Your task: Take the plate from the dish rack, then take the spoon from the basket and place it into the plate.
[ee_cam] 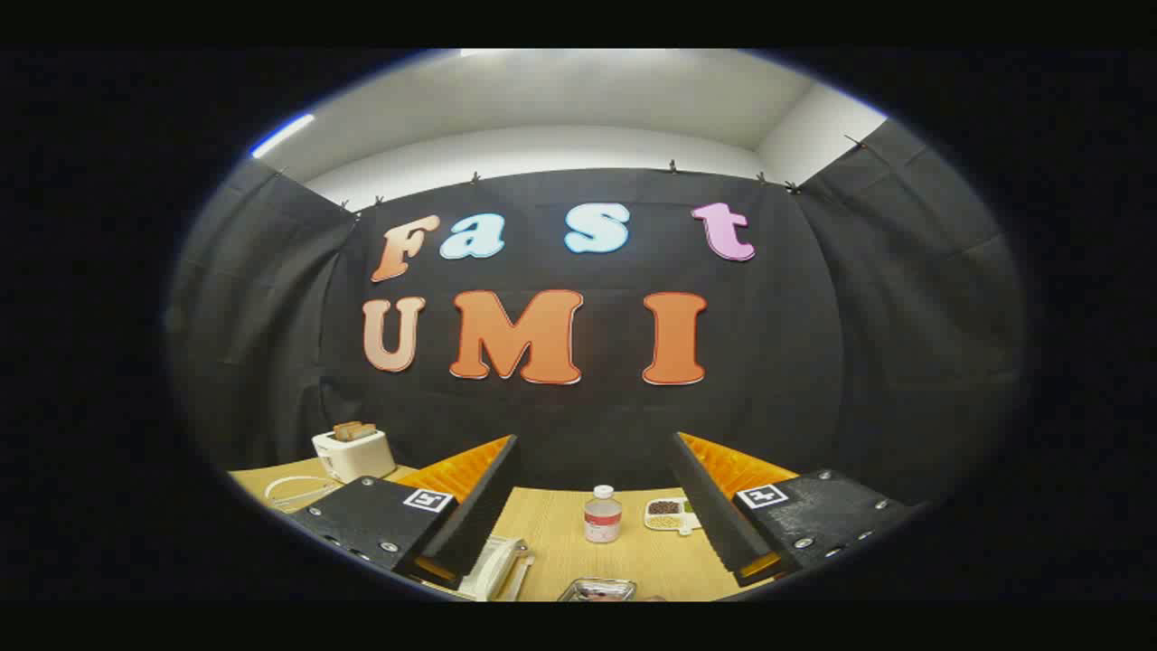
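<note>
My gripper (592, 506) is open, held above the wooden table (556, 533) with a wide gap between its two fingers and nothing in it. Just below the left finger, the top of a white dish rack (495, 568) with a pale plate standing in it peeks into view. A metal basket's (597, 590) rim shows low between the fingers; what lies in it is too small to tell.
A small clear bottle (602, 514) with a white cap stands on the table between and beyond the fingers. To its right lies a white divided dish (671, 514) of snacks. A white toaster (353, 452) with bread stands far left, a white cable (294, 491) beside it.
</note>
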